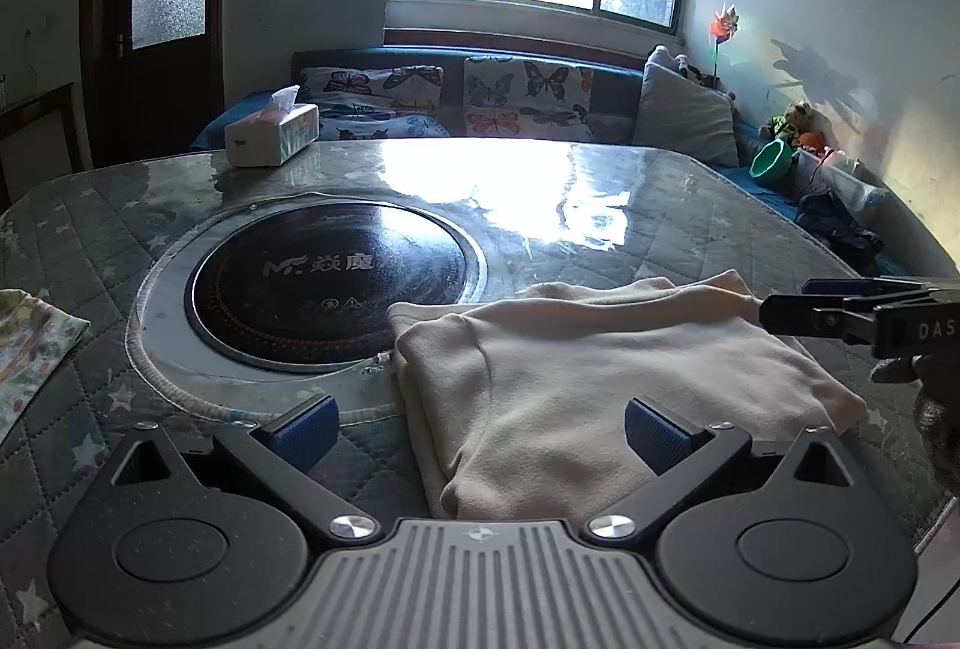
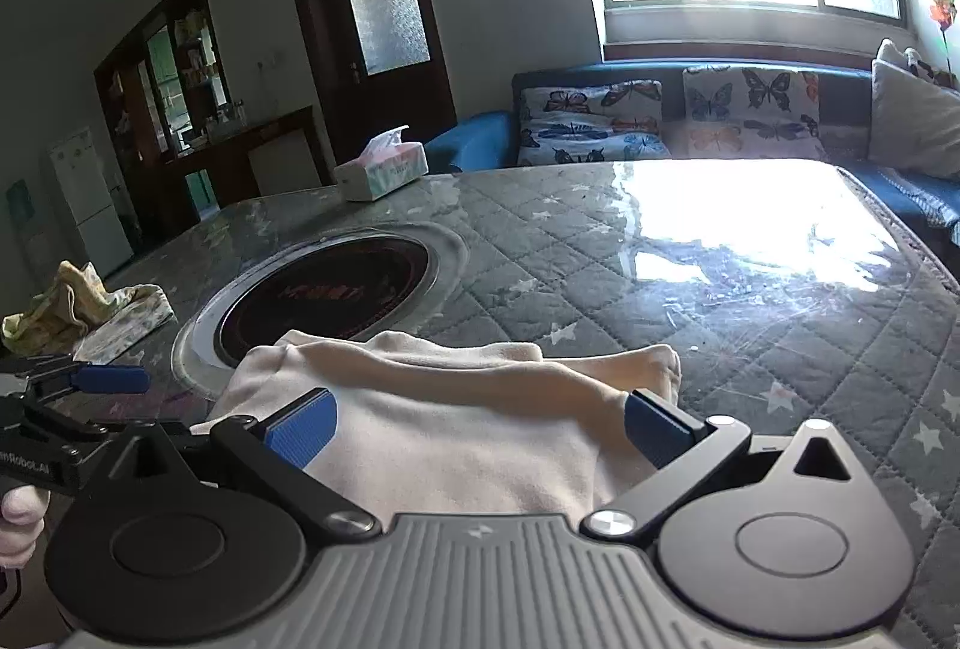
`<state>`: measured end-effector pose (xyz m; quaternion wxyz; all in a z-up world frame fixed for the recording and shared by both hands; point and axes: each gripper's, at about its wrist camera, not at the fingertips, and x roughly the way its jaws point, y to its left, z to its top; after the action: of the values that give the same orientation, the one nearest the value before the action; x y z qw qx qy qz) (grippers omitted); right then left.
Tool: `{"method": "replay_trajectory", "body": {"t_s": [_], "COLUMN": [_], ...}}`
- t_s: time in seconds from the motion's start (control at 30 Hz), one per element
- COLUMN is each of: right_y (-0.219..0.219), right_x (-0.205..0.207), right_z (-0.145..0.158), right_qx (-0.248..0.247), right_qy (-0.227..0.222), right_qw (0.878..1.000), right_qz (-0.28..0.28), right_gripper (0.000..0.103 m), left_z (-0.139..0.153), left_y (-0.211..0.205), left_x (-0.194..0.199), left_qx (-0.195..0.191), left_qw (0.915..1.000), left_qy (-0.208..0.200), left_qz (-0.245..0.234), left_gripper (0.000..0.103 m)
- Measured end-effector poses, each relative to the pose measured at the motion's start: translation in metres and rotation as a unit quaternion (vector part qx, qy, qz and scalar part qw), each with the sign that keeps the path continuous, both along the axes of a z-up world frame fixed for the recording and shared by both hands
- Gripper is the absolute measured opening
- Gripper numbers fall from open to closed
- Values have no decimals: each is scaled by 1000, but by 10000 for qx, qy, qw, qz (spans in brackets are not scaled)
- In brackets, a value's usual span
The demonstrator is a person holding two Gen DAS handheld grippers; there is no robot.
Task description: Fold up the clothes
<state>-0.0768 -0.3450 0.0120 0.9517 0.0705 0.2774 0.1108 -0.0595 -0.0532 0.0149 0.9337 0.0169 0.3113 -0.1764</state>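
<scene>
Item: cream, soft knit garment (image 1: 576, 379), lying in a layered, folded bundle on the grey quilted star-print table cover (image 2: 750, 289), partly over the round black glass hob (image 1: 324, 283).

Left gripper (image 1: 480, 430): spread wide, nothing held, bundle directly ahead between its fingers.

Right gripper (image 2: 480, 430): likewise spread and empty, above the bundle.

Handling: if another fold is wanted, all layers of an edge are best pinched together, both sides lifted evenly.

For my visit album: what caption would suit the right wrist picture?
Open right gripper poised over a folded cream garment on a quilted table, beside a built-in round cooktop.
</scene>
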Motion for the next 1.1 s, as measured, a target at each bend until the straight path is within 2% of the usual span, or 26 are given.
{"method": "replay_trajectory", "body": {"t_s": [0.23, 0.73, 1.1], "right_y": [3, 11, 19], "right_x": [-9, -54, -83], "right_z": [-3, 3, 12], "right_qx": [116, 26, -116], "right_qy": [47, -377, -714], "right_qw": [9999, 9992, 9973], "right_qz": [3, -126, -154], "right_gripper": [103, 103, 103], "left_z": [-1, 4, 5], "left_y": [-6, -17, -16], "left_x": [-2, -21, -35], "left_qx": [127, 264, 224], "left_qw": [9998, 9996, 9996], "left_qy": [120, 86, 148], "left_qz": [30, 24, 117], "left_gripper": [103, 103, 103]}}
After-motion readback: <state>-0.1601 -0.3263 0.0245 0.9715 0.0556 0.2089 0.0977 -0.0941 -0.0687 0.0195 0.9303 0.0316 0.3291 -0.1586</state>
